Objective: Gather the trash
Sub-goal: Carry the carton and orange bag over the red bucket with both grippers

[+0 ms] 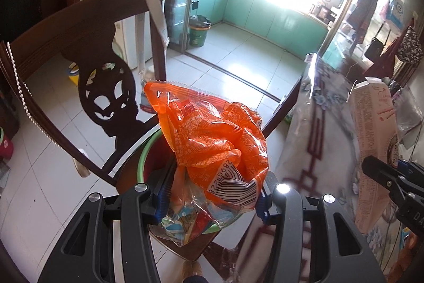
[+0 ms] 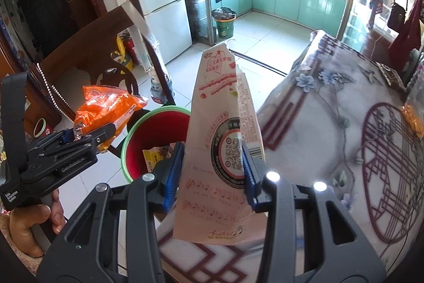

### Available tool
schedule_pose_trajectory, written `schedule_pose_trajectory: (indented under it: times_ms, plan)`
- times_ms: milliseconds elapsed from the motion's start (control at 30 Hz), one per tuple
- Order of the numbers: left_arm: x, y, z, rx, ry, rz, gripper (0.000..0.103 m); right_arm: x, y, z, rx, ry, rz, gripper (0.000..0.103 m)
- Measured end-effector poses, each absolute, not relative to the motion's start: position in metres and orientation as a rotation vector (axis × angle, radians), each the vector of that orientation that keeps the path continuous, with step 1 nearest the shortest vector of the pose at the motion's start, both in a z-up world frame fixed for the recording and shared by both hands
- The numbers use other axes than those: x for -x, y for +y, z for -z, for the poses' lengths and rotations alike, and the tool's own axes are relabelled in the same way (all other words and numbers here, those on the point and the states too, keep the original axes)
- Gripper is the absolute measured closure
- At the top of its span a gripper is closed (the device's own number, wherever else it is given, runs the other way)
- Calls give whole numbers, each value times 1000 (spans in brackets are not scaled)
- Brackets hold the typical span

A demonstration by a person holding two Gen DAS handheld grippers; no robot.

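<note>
Both grippers are loaded, one piece of trash each. Left gripper (image 1: 212,199) is clamped on one crumpled orange wrapper (image 1: 214,134), held directly above the one red bin (image 2: 148,147) with a green rim, which stands on the floor beside the table edge (image 2: 304,108). Right gripper (image 2: 212,177) pinches one flattened pink paper carton (image 2: 220,150) upright, over the table's near corner, just beside the bin.
</note>
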State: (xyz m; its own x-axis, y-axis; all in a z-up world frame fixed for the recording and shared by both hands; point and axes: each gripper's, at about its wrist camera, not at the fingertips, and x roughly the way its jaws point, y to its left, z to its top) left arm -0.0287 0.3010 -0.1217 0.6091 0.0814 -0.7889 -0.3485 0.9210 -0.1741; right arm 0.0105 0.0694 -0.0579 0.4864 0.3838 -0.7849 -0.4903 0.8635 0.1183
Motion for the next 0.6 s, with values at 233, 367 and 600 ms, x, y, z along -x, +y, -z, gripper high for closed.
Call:
schedule_pose_trajectory:
  times_ms: [233,367,600]
  plan:
    - [18,320,139,344,930,-275,56,-18,95,66,154,943,-566,63]
    - [12,328,148,353,952,-281,56,-23,110,73,163,965,-589,63]
    - [-5,336,171,354,1015,-279,55,-35,135,90,183,1018,-634,63]
